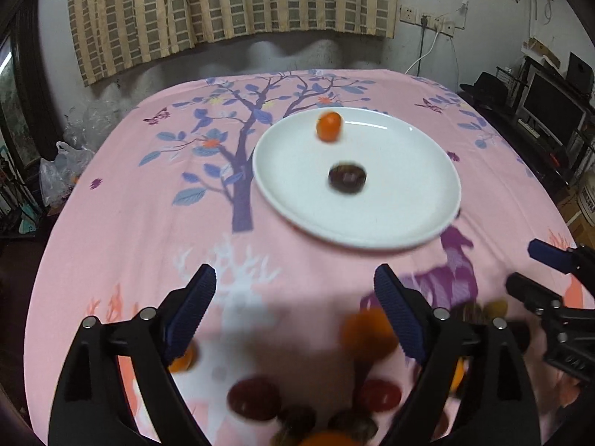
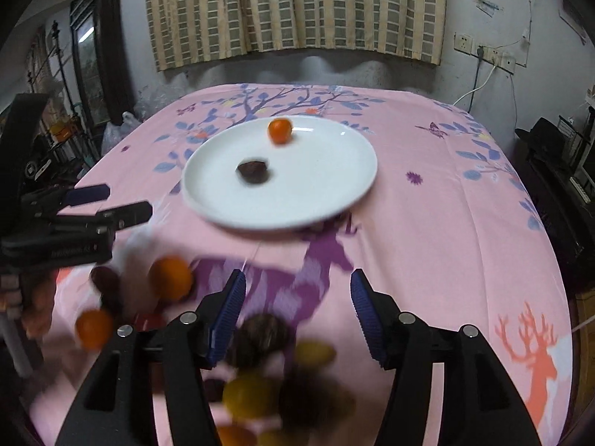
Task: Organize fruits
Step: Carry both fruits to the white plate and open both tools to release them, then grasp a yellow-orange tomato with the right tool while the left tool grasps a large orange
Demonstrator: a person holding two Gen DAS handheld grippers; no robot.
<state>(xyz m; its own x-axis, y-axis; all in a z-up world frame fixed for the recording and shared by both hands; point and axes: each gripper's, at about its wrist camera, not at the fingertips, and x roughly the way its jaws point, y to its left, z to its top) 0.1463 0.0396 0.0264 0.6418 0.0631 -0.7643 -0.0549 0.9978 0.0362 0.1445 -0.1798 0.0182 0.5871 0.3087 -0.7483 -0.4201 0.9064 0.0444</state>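
A white plate [image 1: 297,193] [image 2: 316,182] sits on the pink tablecloth [image 1: 130,223] beyond both grippers. On it lie a small orange fruit [image 1: 329,126] [image 2: 280,131] near the far rim and a dark brown fruit [image 1: 347,178] [image 2: 253,171] near the middle. Closer in, blurred loose fruit is heaped on the cloth: an orange one [image 1: 366,334] [image 2: 170,278], a red one [image 1: 253,397], a dark one [image 2: 260,334] and a yellow one [image 2: 249,394]. My left gripper [image 1: 295,278] [image 2: 111,202] hangs open above the heap with nothing between its pads. My right gripper [image 2: 297,282] [image 1: 531,269] is also open and empty.
The table's far edge meets a grey wall with a checked curtain [image 1: 223,11]. Plastic bags [image 1: 63,171] lie off the left edge. Dark shelving with a screen [image 1: 550,111] stands to the right, and wall sockets with a cable [image 2: 494,59] sit behind.
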